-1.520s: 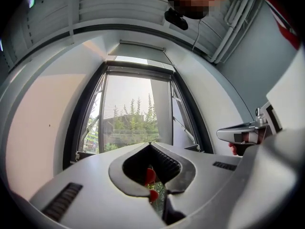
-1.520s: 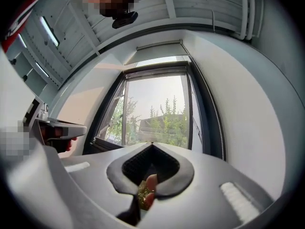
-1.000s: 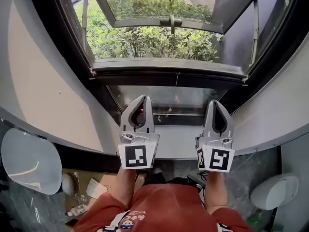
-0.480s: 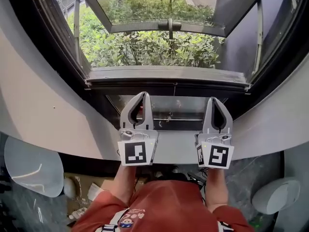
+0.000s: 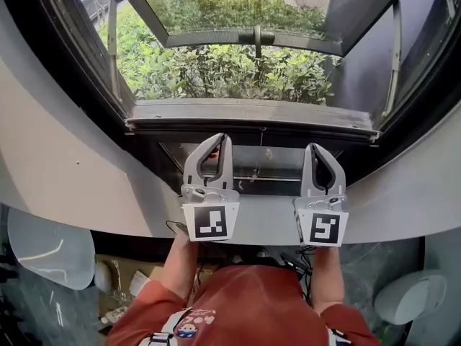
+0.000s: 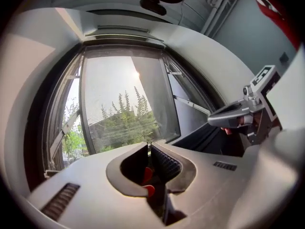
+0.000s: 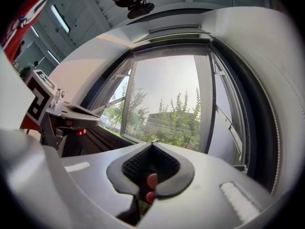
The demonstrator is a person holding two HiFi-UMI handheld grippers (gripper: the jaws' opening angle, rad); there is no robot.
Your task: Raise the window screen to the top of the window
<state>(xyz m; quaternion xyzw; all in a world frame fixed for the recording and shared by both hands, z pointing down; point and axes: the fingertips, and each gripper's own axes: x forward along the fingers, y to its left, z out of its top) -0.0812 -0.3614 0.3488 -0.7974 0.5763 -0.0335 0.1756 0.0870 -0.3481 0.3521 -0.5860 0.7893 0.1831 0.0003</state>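
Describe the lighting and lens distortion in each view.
Head view: shrubs brightly daylit, floor below dim, window frame bowed. Left gripper view: strong fisheye, black corners, sky washed out with a glare spot. Right gripper view: same fisheye, pale overexposed sky.

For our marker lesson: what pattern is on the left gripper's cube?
The cube shows black-and-white squares; the head view shows it best.

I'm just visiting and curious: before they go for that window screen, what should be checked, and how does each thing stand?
1. Screen's bottom bar in clear view: ok.
2. Left gripper jaws apart to grab: not ok, shut, empty.
3. Right gripper jaws apart: not ok, shut, empty.
4. Grippers touching the bar: not ok, both short of it.
5. Bar free to slide up: cannot tell.
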